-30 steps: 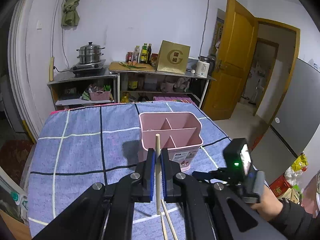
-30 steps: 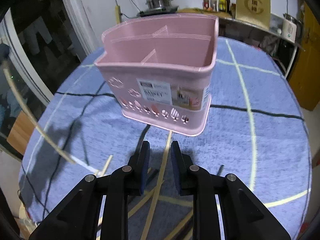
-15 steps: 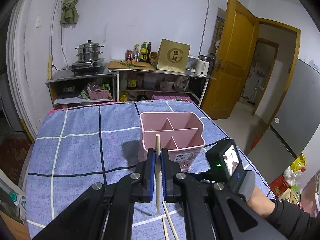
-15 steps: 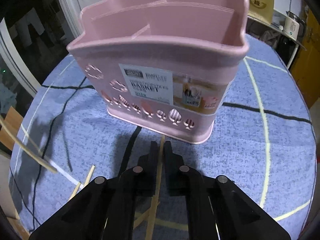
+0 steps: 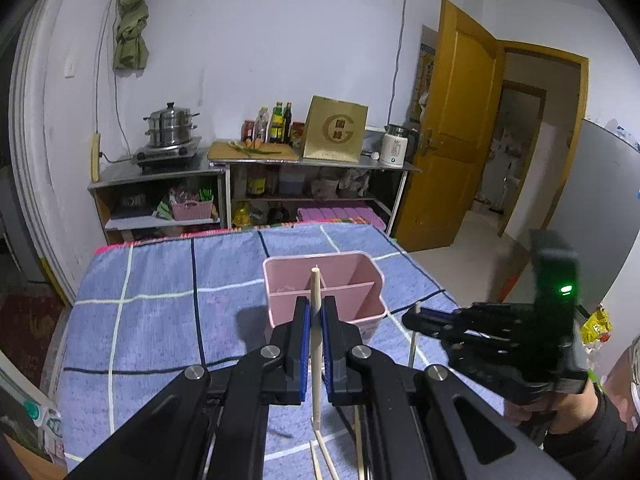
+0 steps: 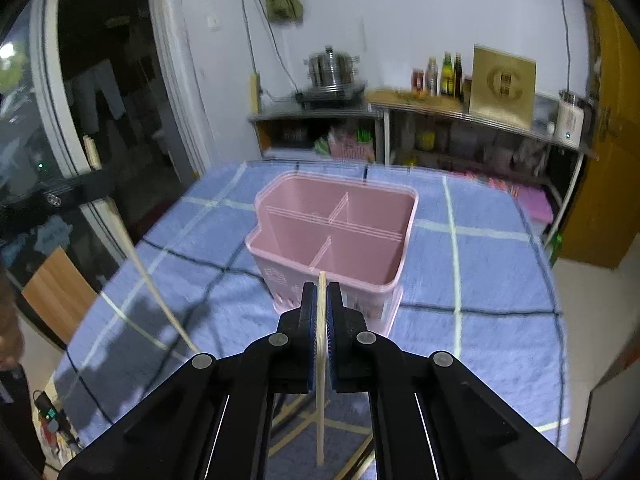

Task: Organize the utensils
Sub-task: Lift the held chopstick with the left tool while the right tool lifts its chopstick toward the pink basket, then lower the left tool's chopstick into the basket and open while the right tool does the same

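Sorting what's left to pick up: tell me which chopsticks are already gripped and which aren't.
Two are gripped: one chopstick in the left gripper, another in the right gripper. The loose chopsticks lie flat on the blue cloth.

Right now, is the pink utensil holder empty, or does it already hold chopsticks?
Empty. In the right wrist view the pink utensil holder stands upright on the blue cloth, and its visible compartments show only bare walls and dividers.

- The left claw is matte black, with blue pads lining its two fingers and round silver screws at the linkage joints.
- The right claw is built the same; a black box on it shows a green light.
- A black sleeve covers the wrist.
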A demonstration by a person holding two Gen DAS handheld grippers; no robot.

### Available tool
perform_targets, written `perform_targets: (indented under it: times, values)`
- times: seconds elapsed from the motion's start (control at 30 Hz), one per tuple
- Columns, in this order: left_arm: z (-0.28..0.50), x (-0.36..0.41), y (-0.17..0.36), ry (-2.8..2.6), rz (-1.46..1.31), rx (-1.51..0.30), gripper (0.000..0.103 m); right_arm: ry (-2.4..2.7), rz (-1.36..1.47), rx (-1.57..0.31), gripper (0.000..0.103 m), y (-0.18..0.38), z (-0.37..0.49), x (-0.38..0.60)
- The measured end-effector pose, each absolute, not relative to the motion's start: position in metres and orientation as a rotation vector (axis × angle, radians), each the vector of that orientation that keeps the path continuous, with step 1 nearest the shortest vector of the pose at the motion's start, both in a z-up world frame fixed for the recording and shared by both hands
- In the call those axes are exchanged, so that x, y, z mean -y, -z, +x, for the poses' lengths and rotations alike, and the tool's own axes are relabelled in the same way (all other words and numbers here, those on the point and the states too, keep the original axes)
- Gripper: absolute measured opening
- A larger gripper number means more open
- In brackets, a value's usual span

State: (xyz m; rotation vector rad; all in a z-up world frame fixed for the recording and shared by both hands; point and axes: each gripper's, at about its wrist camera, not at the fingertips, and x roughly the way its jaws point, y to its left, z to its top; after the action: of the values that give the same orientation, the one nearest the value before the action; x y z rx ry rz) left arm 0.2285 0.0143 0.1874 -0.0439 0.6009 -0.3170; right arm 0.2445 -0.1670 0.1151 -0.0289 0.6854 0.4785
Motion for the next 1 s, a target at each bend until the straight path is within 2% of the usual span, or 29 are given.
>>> perform_targets:
  times: [0.23,0.53,0.77,1.0]
  values:
    - [0.238,-0.012,-0.215,0.318,-0.062,-0.557,0.006,-0.502,0.017,-0.553,0.004,-0.161,0.24,0.168]
    - [0.287,-0.014,-0.236,0.28,-0.096,-0.526,0.006,-0.514,0.102,-0.4,0.004,-0.208,0.265,0.162]
    - [0.327,-0.024,-0.226,0.253,-0.125,-0.52,0.006,-0.511,0.131,-0.365,0.004,-0.209,0.294,0.149]
    - [0.356,-0.031,-0.196,0.254,-0.151,-0.53,0.006,-0.505,0.142,-0.363,0.004,-0.187,0.313,0.14]
